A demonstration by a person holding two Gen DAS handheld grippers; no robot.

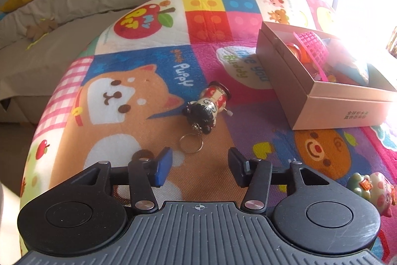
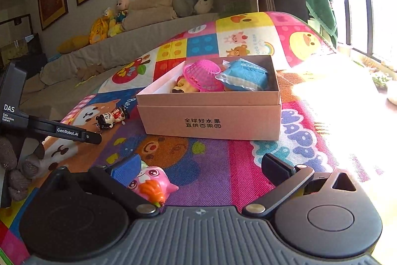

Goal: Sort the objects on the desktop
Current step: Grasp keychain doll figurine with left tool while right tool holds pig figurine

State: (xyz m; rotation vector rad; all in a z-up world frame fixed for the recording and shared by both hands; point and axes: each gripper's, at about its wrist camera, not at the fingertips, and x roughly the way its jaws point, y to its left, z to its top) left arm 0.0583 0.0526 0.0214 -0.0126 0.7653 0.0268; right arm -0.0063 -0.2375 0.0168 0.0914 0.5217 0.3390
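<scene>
A small doll keychain [image 1: 211, 107] with black hair and a metal ring lies on the colourful play mat, just ahead of my open, empty left gripper [image 1: 199, 167]. It also shows in the right wrist view [image 2: 113, 118]. A pink cardboard box [image 1: 320, 88] [image 2: 211, 116] holds a pink mesh basket [image 2: 202, 75], a blue packet [image 2: 244, 76] and other toys. A pink pig figure [image 2: 150, 184] lies between the fingers of my open right gripper [image 2: 201, 171], close to the left finger; it also shows in the left wrist view [image 1: 377, 188].
The left gripper's body [image 2: 67, 132] shows at the left of the right wrist view. A beige sofa [image 1: 74, 9] with plush toys runs behind the mat. Bright sunlight washes out the mat's right side [image 2: 342, 101].
</scene>
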